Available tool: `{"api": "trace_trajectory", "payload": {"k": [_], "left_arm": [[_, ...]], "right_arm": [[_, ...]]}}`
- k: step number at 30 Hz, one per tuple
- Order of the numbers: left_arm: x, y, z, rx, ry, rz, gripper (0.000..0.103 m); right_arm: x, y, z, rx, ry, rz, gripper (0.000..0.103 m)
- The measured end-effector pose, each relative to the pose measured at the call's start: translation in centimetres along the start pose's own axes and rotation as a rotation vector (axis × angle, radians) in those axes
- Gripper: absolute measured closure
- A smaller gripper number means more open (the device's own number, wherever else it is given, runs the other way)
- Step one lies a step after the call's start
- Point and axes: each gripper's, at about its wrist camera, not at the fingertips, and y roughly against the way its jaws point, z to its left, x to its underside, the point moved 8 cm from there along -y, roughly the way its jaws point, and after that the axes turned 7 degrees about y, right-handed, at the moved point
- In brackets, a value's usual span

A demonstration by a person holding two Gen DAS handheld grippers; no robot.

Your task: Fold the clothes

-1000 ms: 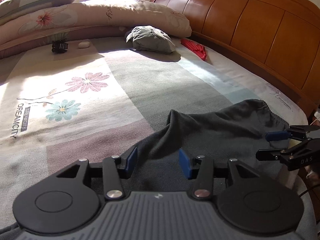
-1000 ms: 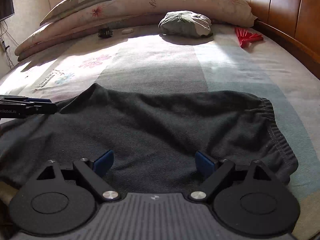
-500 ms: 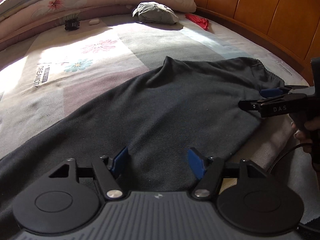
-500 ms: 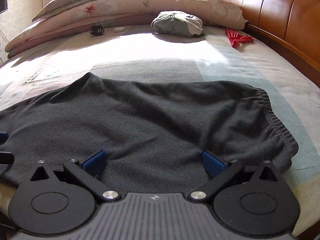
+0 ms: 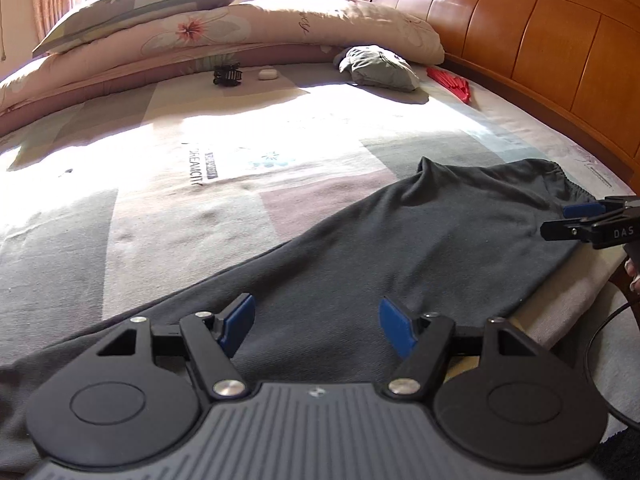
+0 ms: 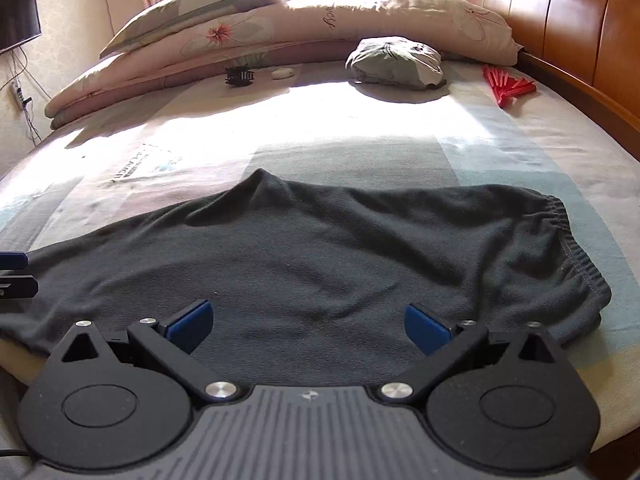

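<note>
Dark grey trousers (image 6: 320,256) lie spread along the near edge of the bed, their elastic waistband (image 6: 576,240) at the right. My right gripper (image 6: 306,322) hovers open over the seat of the trousers, nothing between its blue pads. My left gripper (image 5: 316,322) is open above the trouser leg (image 5: 360,264), also holding nothing. The right gripper (image 5: 576,220) shows from the side at the right edge of the left wrist view, near the waistband. The tip of the left gripper (image 6: 14,274) pokes in at the left edge of the right wrist view.
A folded grey garment (image 6: 396,64) sits near the pillows (image 6: 360,24). A black hair clip (image 6: 239,75), a small white object (image 6: 282,73) and a red fan (image 6: 506,86) lie at the far end. A wooden headboard (image 5: 540,52) runs along the right. A cable (image 5: 600,360) hangs near a hand.
The left gripper pulled back and leftward along the trouser leg, its jaws wider than a second ago. The right gripper also drew back a little and opened slightly wider. The trousers lie flatter.
</note>
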Motion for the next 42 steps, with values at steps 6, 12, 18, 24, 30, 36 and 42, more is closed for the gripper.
{"api": "trace_trajectory", "payload": {"k": [6, 12, 18, 24, 30, 36, 42], "left_arm": [[1.2, 3.8, 7.1, -0.112, -0.007, -0.013, 0.03], [4.3, 5.8, 13.3, -0.198, 0.1, -0.004, 0.029], [6.4, 6.8, 15.5, -0.191, 0.199, -0.036, 0.029], [6.9, 7.1, 16.8, -0.194, 0.268, -0.066, 0.028], [7.1, 7.3, 16.9, -0.193, 0.273, -0.088, 0.028], [7.0, 7.1, 16.8, -0.183, 0.286, -0.101, 0.028], [7.1, 6.9, 17.0, -0.203, 0.283, -0.085, 0.027]], "right_arm": [[-4.3, -0.1, 7.7, -0.146, 0.206, -0.035, 0.016], [-8.0, -3.1, 18.1, -0.311, 0.436, -0.008, 0.048], [-9.9, -6.6, 29.8, -0.523, 0.661, 0.027, 0.072], [-9.5, -10.4, 38.2, -0.642, 0.849, 0.068, 0.072], [-8.0, -12.8, 40.7, -0.67, 0.962, 0.125, 0.072], [-7.7, -12.6, 41.2, -0.663, 1.028, 0.067, 0.102], [-9.1, -14.5, 41.7, -0.608, 0.98, 0.047, 0.102]]}}
